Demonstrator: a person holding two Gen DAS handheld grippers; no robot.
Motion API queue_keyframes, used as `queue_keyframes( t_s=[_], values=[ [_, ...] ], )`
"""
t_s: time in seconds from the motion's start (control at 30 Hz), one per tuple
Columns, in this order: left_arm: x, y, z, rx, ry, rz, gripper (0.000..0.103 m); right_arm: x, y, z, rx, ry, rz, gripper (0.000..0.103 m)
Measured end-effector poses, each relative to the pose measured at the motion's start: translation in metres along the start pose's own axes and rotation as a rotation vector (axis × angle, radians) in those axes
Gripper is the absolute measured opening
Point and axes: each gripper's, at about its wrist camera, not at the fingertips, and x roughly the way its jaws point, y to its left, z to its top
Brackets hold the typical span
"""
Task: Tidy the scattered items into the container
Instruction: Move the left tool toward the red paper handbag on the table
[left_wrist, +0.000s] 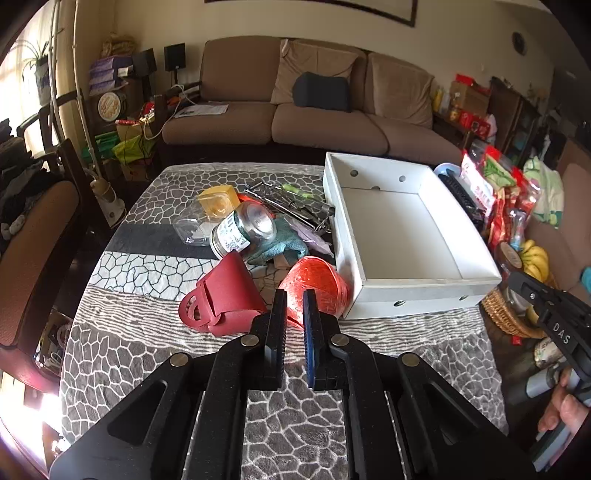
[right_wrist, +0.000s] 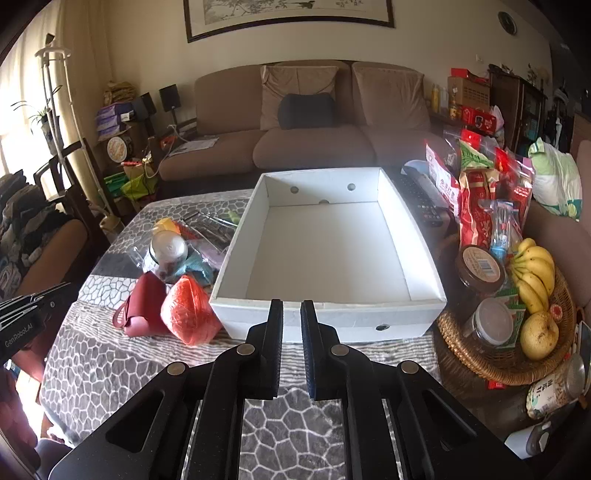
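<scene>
Left wrist view looked over a table covered in a grey and white pebble-patterned cloth, with the left gripper held above the near edge, its jaws drawn close with only a narrow slot between them and nothing in it, so it was near-clenched but empty. Just beyond its tips lay a ball of orange-red plastic twine, touching the near left corner of the empty white cardboard box, and beside that a dark red leather pouch on its side. Farther back sat a glass jar with a silver lid tipped over on a teal cloth, a yellow block, a clear plastic piece and a tangle of metal utensils. From the right wrist view, the right gripper hovered at the box's near wall, likewise nearly closed and holding nothing. Nothing appeared to be in the box, so the tidying seemed barely begun. The twine ball looked the likeliest first pick; the jaws would need to spread well wider than the ball, close across its firm middle rather than loose strands, and lift clear of the wall before releasing. What lay under the teal cloth was hidden, the utensils could not be counted, and the jar's label was unreadable.
</scene>
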Motion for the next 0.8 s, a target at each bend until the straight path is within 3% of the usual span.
queue_keyframes(
  t_s=[0.23,0.27,0.3,0.33,0.37,0.4,0.43,0.47,0.6,0.8],
  values=[
    [-0.018,0.021,0.007,-0.024,-0.028,0.032,0.010,-0.012,0.009,0.010,0.016,-0.016,-0.002,0.007],
    [-0.019,0.023,0.007,-0.025,-0.031,0.034,0.018,-0.014,0.012,0.011,0.015,-0.022,-0.001,0.007],
    [-0.020,0.027,0.008,-0.028,-0.033,0.032,0.044,-0.015,0.014,0.012,0.012,-0.027,-0.001,0.008],
    [-0.021,0.030,0.008,-0.032,-0.039,0.031,0.062,-0.017,0.017,0.013,0.009,-0.032,-0.003,0.009],
    [-0.023,0.033,0.008,-0.036,-0.054,0.034,0.090,-0.018,0.020,0.014,0.008,-0.038,-0.004,0.017],
    [-0.026,0.035,0.007,-0.040,-0.081,0.036,0.090,-0.018,0.022,0.016,0.012,-0.045,0.002,0.047],
    [-0.030,0.037,0.006,-0.041,-0.103,0.039,0.091,-0.019,0.023,0.017,0.021,-0.053,0.020,0.068],
    [-0.031,0.039,0.006,-0.044,-0.111,0.039,0.092,-0.020,0.025,0.017,0.031,-0.067,0.050,0.096],
    [-0.028,0.048,0.009,-0.063,-0.082,0.001,0.095,-0.022,0.038,0.018,0.011,-0.096,0.060,0.100],
    [-0.020,0.066,0.010,-0.071,-0.075,0.024,0.095,-0.010,0.059,0.019,-0.023,-0.071,0.059,0.100]
  ],
)
